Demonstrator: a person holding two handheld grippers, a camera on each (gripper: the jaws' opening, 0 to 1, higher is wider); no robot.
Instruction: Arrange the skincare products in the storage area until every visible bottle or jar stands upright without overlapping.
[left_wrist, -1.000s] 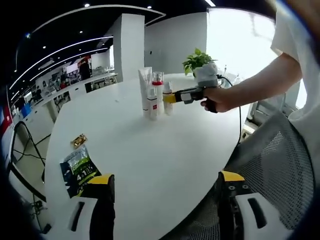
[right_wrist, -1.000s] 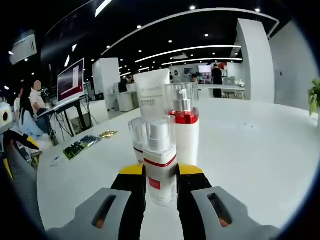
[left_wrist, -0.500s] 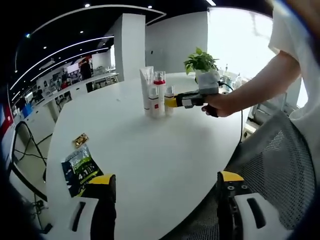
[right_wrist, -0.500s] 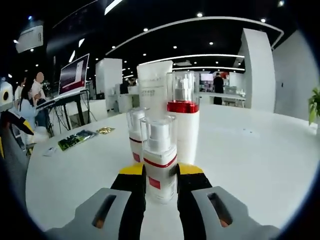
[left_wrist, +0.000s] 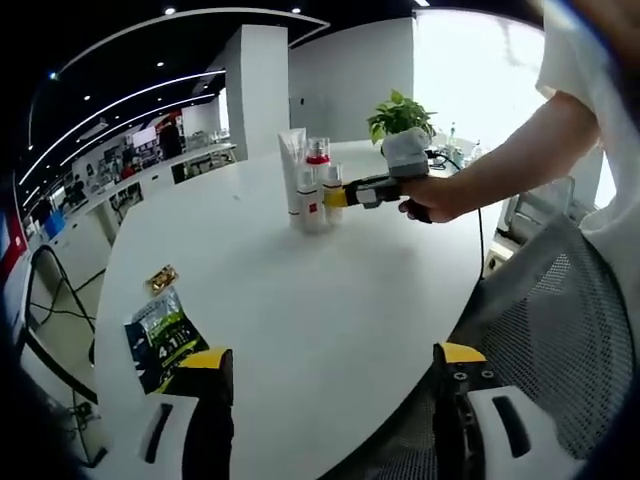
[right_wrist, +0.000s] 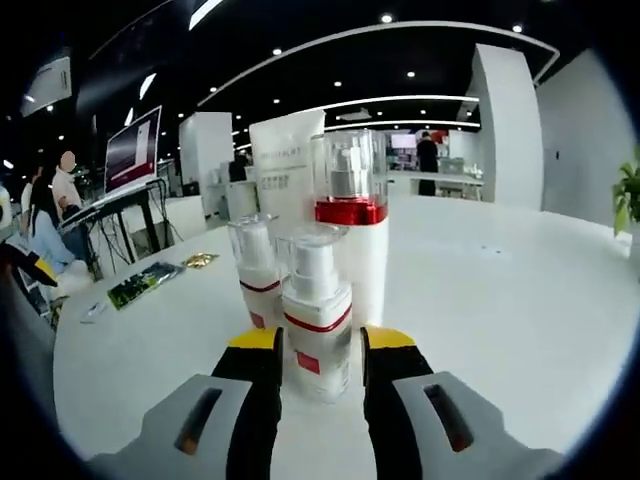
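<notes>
A small pump bottle (right_wrist: 316, 325) stands upright on the white table (right_wrist: 520, 300) between the jaws of the right tool (right_wrist: 319, 375), which look slightly parted around it, with a thin gap showing on each side. It appears the placing step is ending, the bottle set down at the front of the group; the next move would call for a straight pull back so the jaws clear it without a nudge. The bottle is white with a red band, a red label and a clear cap. Just behind it stand a second small bottle (right_wrist: 254, 275), a taller red-collared pump bottle (right_wrist: 352, 240) and a white tube (right_wrist: 282, 165), all upright and close together. The left tool (left_wrist: 325, 410) hangs open over the table's near edge, well apart, beside a green packet (left_wrist: 160, 335).
</notes>
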